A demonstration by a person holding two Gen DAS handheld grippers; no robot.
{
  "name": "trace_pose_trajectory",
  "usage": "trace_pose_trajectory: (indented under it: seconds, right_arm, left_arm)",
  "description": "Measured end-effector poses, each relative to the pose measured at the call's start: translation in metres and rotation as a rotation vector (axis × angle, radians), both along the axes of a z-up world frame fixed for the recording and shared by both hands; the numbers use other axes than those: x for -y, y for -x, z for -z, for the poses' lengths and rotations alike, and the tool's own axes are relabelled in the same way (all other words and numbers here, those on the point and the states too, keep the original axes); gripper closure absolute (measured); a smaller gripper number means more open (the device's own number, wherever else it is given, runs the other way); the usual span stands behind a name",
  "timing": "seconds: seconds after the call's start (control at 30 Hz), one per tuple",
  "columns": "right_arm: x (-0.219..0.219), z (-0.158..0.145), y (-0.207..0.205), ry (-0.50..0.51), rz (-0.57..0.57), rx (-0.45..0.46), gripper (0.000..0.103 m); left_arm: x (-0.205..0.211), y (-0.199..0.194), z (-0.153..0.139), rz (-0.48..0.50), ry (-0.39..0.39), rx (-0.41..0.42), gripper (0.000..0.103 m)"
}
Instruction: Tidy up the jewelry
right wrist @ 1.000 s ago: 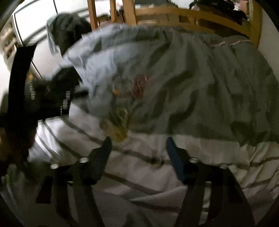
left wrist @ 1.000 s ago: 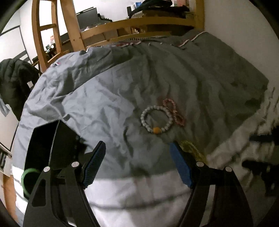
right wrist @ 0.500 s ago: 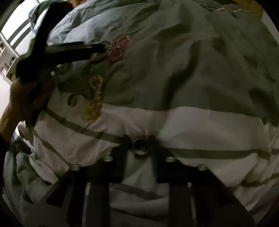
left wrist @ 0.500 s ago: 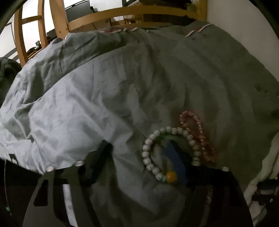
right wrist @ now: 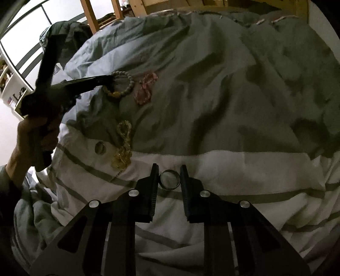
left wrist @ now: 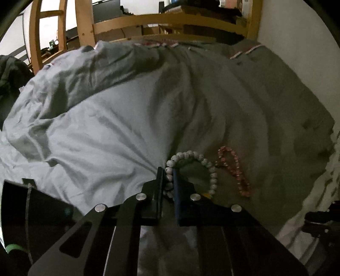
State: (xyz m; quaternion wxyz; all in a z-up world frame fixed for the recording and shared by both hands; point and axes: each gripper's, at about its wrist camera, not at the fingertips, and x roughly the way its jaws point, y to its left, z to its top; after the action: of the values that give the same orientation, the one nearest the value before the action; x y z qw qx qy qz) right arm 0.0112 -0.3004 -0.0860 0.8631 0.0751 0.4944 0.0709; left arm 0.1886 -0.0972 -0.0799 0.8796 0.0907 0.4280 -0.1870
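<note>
Left wrist view: the left tongs (left wrist: 168, 180) have just closed on one side of a white beaded bracelet (left wrist: 192, 156), and a short run of beads sits pinched between the pads. The rest of the loop lies on the grey duvet (left wrist: 119, 131) of a bed. Just beside it, to the right, a pink beaded bracelet (left wrist: 234, 167) lies untouched. A wooden bed frame (left wrist: 170, 20) stands beyond.

Right wrist view: the right tongs (right wrist: 169, 177) have closed around a metal ring (right wrist: 169, 179) on the white striped part of the bedding (right wrist: 244, 167). The ring sits between the pads and appears held. To the left lie a gold chain (right wrist: 123, 146) and a second ring (right wrist: 100, 147), near each other. Farther back, the left tongs (right wrist: 110, 79), held by a hand (right wrist: 31, 135), reach the white bracelet (right wrist: 125, 85), with the pink one (right wrist: 145, 89) beside it.

No tray or box shows, and nothing looks sorted yet. The task seems at an early stage: two pieces gripped, three still loose.
</note>
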Motion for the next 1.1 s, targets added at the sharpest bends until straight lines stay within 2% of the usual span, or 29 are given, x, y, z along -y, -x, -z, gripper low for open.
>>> trace_pose_trajectory:
  seconds: [0.4,0.57,0.77,1.0,1.1]
  right_arm:
    - [0.001,-0.013,0.009,0.008,0.031,0.066,0.082]
    - [0.006,-0.018,0.018,-0.021,0.037,0.082,0.082]
    - [0.016,-0.025,0.022,-0.113,0.063,0.088,0.082]
    - [0.027,-0.026,0.031,-0.353,0.061,0.059,0.082]
    - [0.027,-0.030,0.035,-0.397,0.068,0.057,0.082]
  left_arm:
    - [-0.020,0.040,-0.042,-0.018,0.031,0.060,0.095]
    - [-0.031,0.067,-0.060,-0.033,0.016,0.080,0.095]
    - [-0.050,0.101,-0.070,-0.060,0.017,0.072,0.095]
    - [-0.067,0.143,-0.082,-0.047,0.035,0.103,0.095]
    - [-0.073,0.148,-0.090,-0.056,0.049,0.112,0.095]
